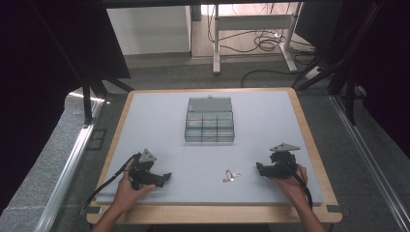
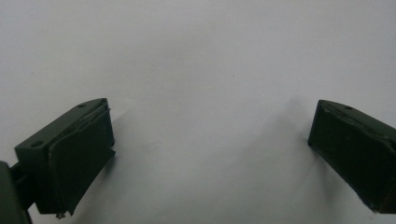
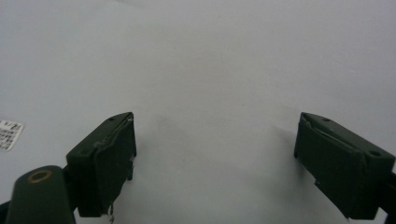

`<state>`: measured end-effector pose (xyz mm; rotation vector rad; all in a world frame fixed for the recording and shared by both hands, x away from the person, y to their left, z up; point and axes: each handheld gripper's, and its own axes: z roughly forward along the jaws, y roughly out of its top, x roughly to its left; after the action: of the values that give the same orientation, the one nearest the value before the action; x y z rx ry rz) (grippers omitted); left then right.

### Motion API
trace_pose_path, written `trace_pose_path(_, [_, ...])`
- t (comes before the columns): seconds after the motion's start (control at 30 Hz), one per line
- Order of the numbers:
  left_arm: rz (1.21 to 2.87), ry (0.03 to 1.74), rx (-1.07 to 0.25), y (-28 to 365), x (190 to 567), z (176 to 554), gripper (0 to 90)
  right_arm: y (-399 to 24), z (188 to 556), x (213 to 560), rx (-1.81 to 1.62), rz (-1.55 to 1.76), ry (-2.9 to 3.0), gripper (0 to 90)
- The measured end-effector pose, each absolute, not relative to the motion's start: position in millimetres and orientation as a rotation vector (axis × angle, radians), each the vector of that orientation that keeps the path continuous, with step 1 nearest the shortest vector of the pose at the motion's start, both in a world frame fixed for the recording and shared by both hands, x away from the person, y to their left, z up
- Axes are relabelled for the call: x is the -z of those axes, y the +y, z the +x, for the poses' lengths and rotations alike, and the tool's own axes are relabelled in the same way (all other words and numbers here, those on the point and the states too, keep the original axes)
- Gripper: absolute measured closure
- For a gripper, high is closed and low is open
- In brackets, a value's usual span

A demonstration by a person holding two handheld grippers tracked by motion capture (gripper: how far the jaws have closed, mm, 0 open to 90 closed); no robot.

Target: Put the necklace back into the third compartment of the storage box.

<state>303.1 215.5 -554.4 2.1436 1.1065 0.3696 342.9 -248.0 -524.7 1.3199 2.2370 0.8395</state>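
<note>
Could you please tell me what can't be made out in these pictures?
- Small items on the mat, high view: too small to identify.
- Box compartments, high view: contents too small and dim to tell.
- White label, right gripper view: cut off by the left edge, print unreadable.
- Left gripper body: cut off by the bottom edge.

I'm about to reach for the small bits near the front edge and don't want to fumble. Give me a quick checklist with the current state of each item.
1. Left gripper open, nothing between its jaws: ok.
2. Right gripper open, nothing between its jaws: ok.
3. Small red and white pieces lying loose on the grey mat, between the two grippers, nearer the right one: ok.
4. What those pieces are and how many: cannot tell, too small.
5. Clear compartment box open, lid tilted back, at the middle of the mat: ok.
6. Box compartments empty: cannot tell.
</note>
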Motion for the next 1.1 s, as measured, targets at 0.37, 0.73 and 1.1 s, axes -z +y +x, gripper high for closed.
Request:
trace_pose_path(0.37, [2.142,1.106,-0.370,215,555,303,0.0,-230,329,509,-0.912,1.249,2.266,16.7])
trace_pose_path(0.73, [2.142,1.106,-0.371,215,555,303,0.0,-227,322,499,-0.966,1.216,2.285,20.8])
trace_pose_path(1.1, [2.141,1.107,-0.371,215,555,303,0.0,-217,312,476,-1.063,1.133,2.302,25.1])
